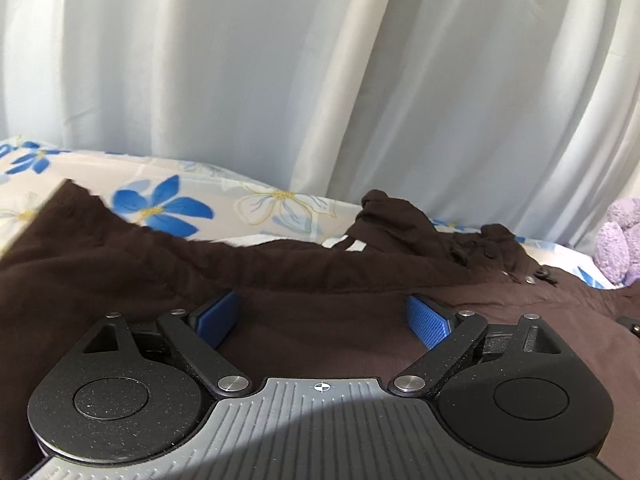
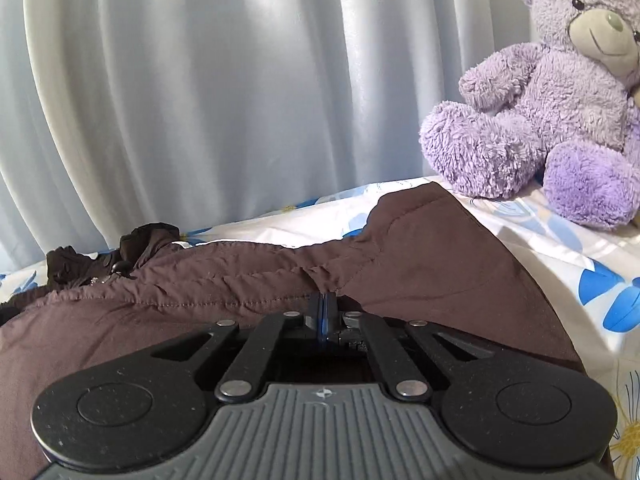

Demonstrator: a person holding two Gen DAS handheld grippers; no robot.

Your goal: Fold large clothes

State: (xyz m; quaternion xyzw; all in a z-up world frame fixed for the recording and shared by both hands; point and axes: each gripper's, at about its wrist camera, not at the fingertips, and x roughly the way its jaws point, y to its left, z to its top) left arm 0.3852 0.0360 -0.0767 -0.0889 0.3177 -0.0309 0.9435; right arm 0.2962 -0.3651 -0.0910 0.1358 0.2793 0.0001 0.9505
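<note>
A large dark brown jacket (image 1: 304,316) lies spread on a bed with a blue-flowered sheet (image 1: 176,204). My left gripper (image 1: 324,312) is open, its blue pads (image 1: 428,320) wide apart just above the brown cloth, holding nothing. A raised fold of the jacket lies just past the pads. In the right wrist view the same jacket (image 2: 420,264) fills the foreground. My right gripper (image 2: 325,308) is shut, its blue pads pressed together on a pinched fold of the jacket at a seam. The bunched collar with snaps (image 2: 120,260) lies to the far left.
A purple teddy bear (image 2: 552,112) sits on the sheet (image 2: 568,256) at the right, close to the jacket's edge; its leg shows in the left wrist view (image 1: 620,240). Pale curtains (image 1: 320,80) hang right behind the bed.
</note>
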